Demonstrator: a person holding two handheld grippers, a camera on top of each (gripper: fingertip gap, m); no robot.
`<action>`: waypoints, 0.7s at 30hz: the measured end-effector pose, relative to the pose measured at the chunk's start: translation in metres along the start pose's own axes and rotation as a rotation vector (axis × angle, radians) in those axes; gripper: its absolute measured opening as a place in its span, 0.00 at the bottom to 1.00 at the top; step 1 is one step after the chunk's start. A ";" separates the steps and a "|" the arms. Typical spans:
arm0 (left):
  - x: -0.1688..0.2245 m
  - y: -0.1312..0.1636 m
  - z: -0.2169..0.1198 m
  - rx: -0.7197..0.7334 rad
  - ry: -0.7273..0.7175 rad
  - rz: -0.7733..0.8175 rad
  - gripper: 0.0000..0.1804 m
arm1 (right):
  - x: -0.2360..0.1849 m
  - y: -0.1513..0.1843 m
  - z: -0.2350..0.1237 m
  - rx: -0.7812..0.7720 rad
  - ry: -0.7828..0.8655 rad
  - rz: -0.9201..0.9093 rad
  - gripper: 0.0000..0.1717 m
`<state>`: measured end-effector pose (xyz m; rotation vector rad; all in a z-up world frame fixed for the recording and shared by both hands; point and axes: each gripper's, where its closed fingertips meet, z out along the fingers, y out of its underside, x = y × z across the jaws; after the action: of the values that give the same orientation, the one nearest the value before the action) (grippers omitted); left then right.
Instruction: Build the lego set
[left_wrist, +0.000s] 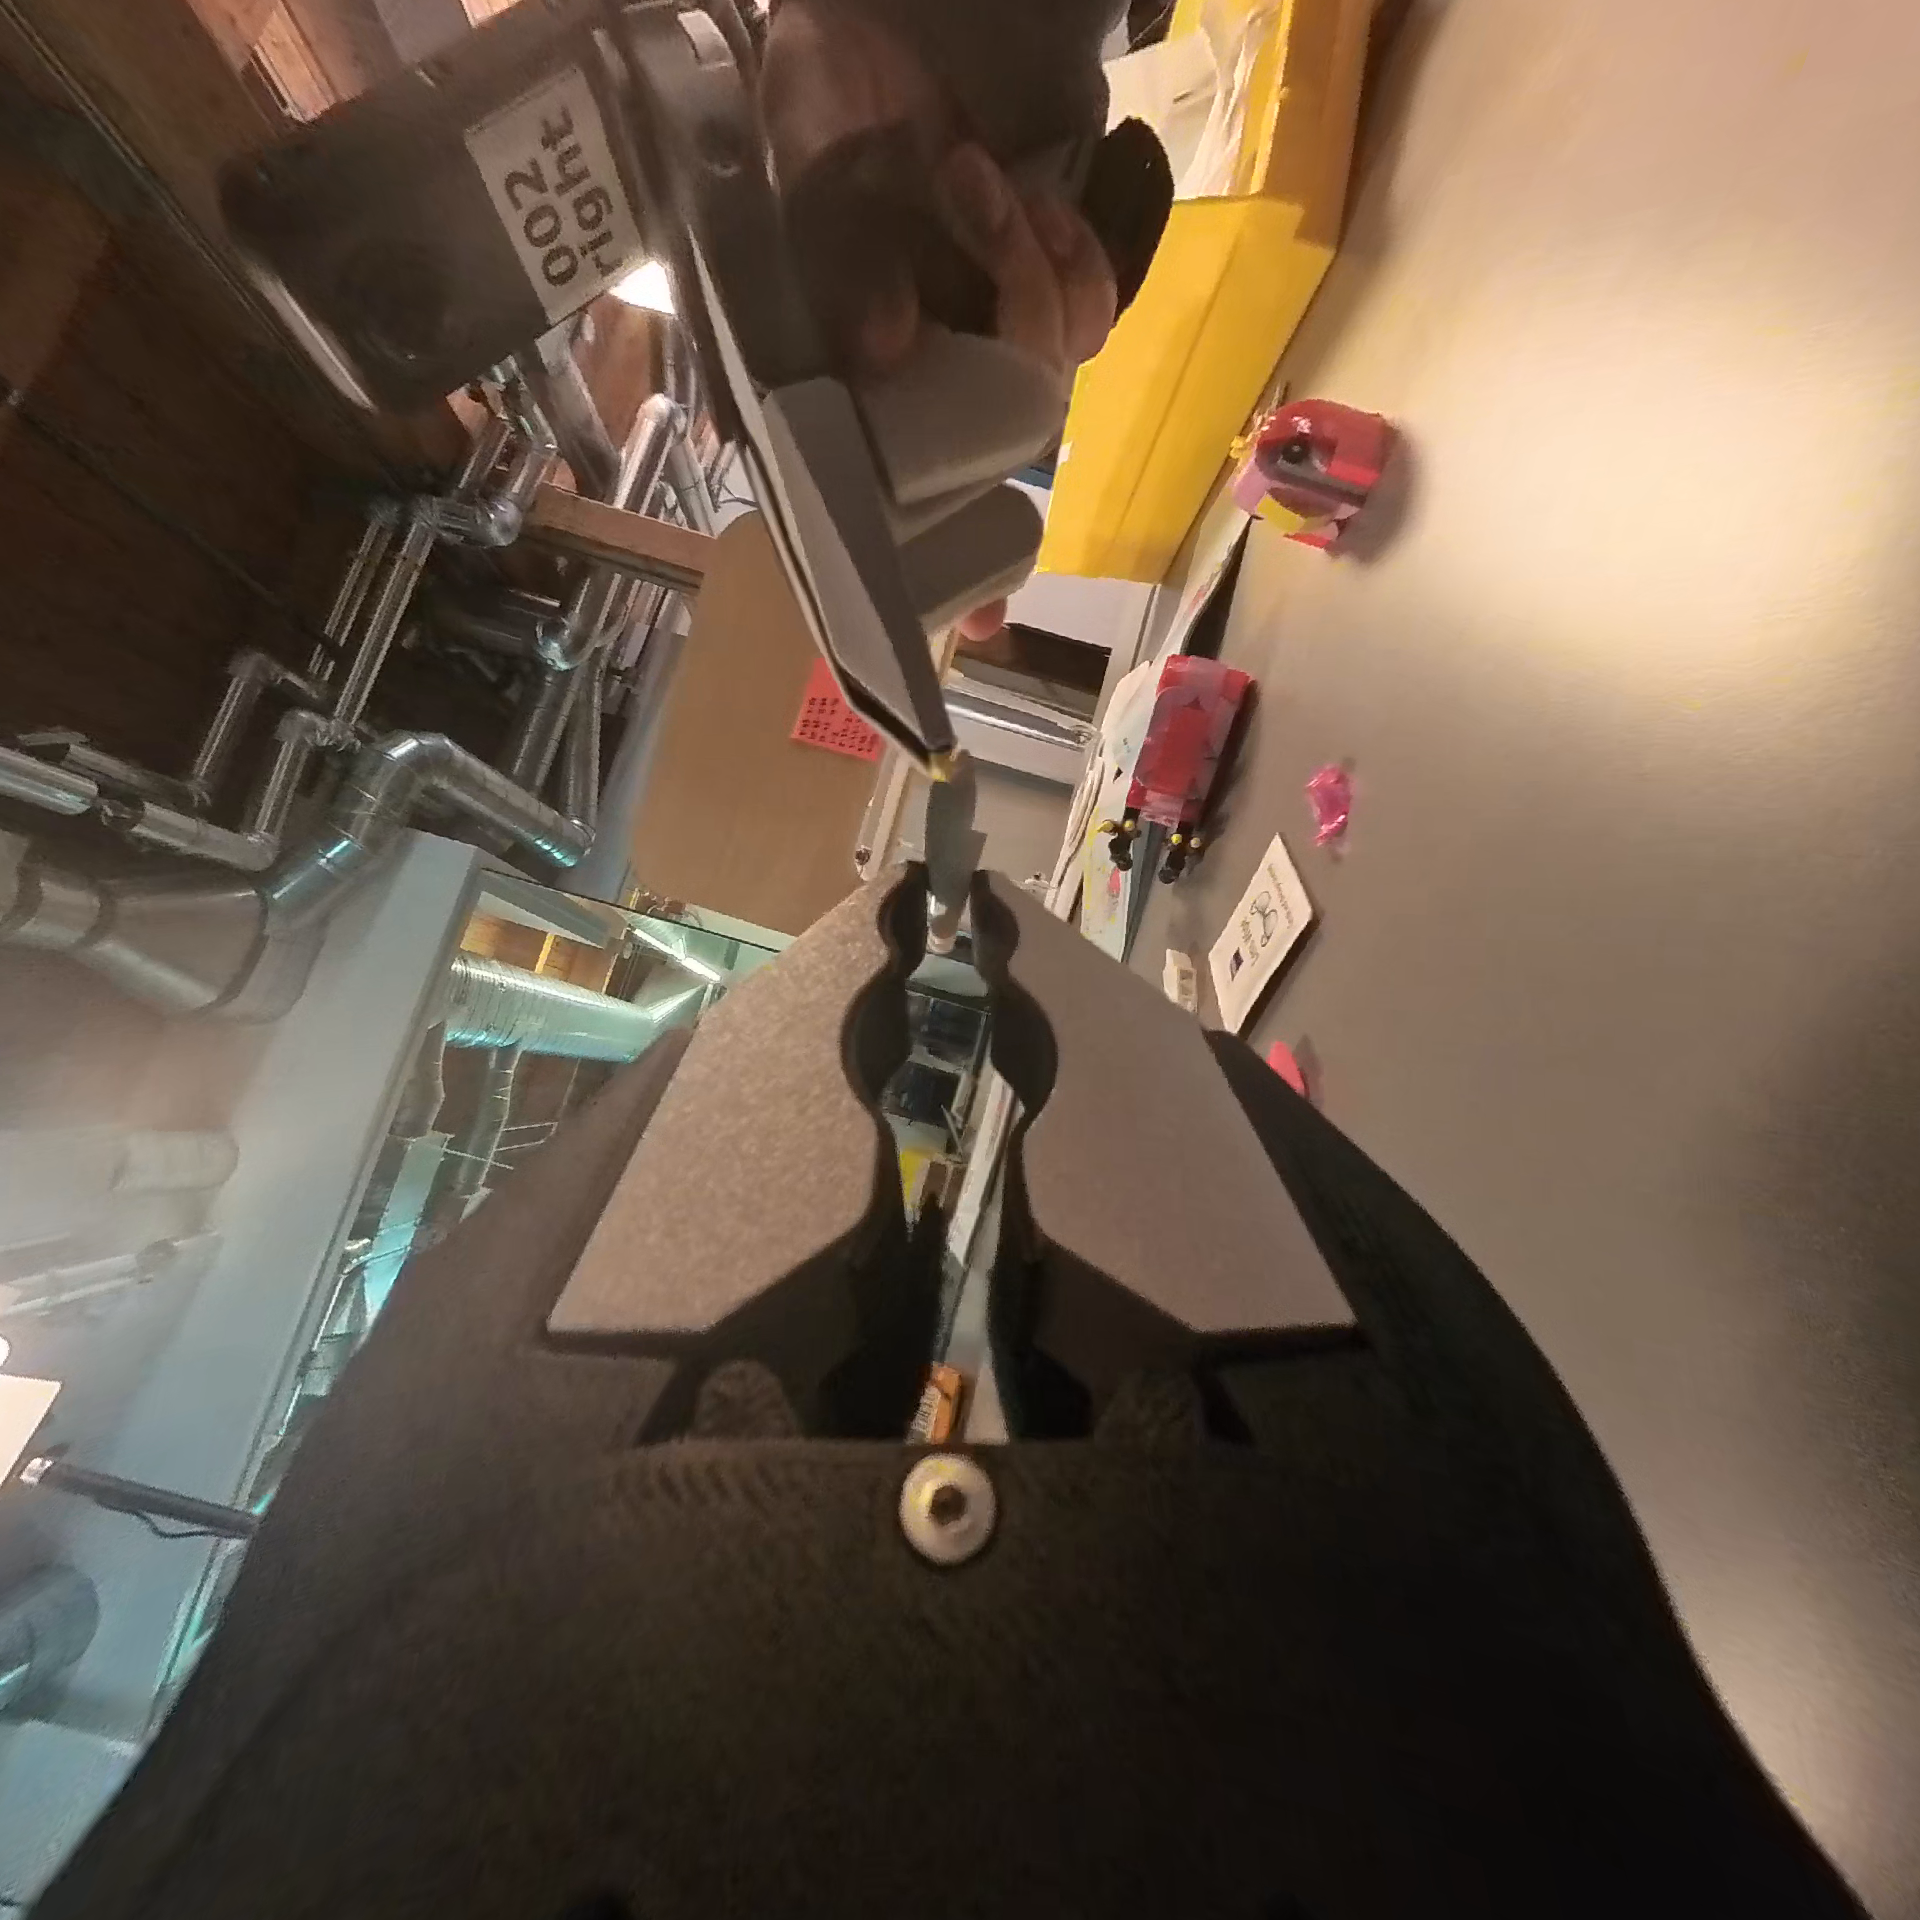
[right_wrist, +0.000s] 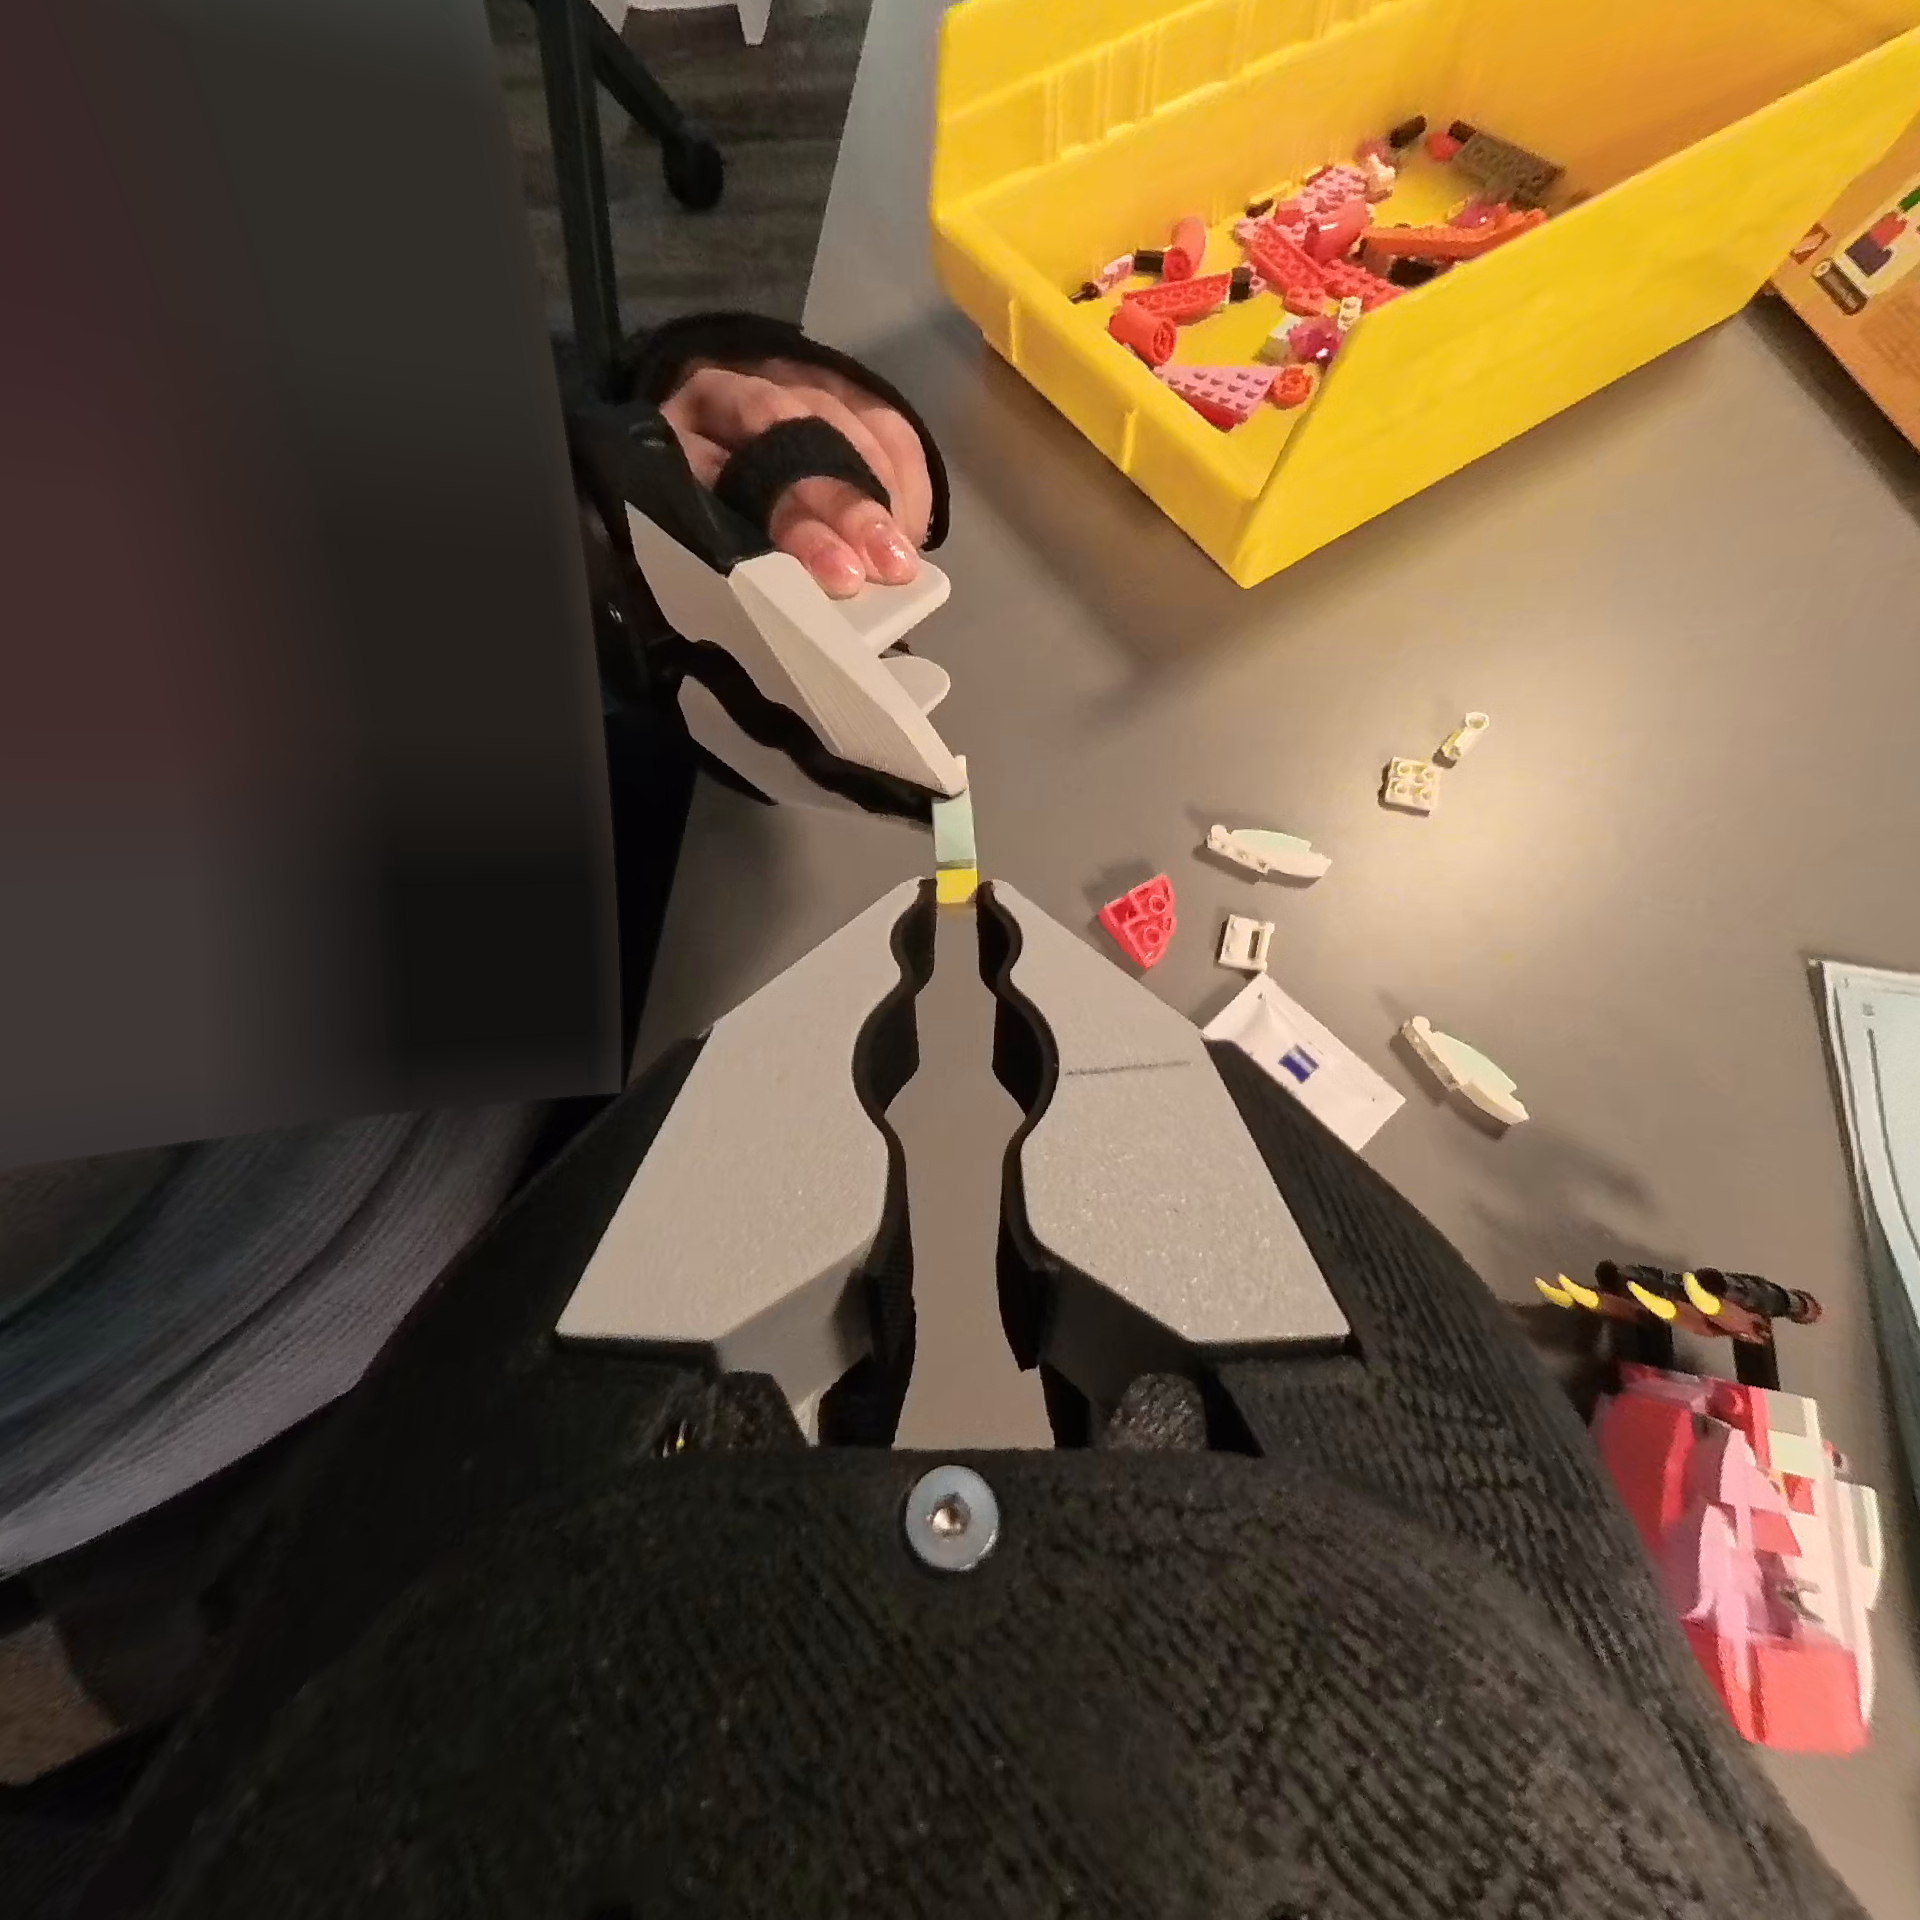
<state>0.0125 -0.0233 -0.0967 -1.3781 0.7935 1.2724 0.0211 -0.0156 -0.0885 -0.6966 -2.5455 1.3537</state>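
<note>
Grey tabletop (right_wrist: 1455, 675) carries a yellow bin (right_wrist: 1455, 436) of loose bricks, a red-and-pink brick model (right_wrist: 1756, 1558) and scattered small parts. Above it, held between both tongs, is a tiny brick stack: the left gripper (left_wrist: 948, 896) pinches its pale green piece (right_wrist: 954, 831), the right gripper (right_wrist: 954, 896) pinches the yellow piece (right_wrist: 956, 886). It looks light, rigid and smooth-sided, so likely to slip; flat opposite faces seem the best hold.
</note>
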 end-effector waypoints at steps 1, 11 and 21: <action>-0.001 0.000 0.000 0.000 -0.006 -0.001 0.04 | 0.000 -0.001 0.000 -0.001 0.000 0.002 0.04; -0.008 0.001 -0.002 -0.003 -0.041 -0.010 0.04 | 0.000 -0.009 0.001 -0.045 0.002 0.068 0.04; -0.006 -0.003 -0.003 0.015 -0.038 0.004 0.04 | -0.004 -0.006 0.000 -0.071 -0.028 -0.003 0.04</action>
<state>0.0147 -0.0266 -0.0903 -1.3371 0.7788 1.2893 0.0232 -0.0204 -0.0828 -0.6904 -2.6273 1.2865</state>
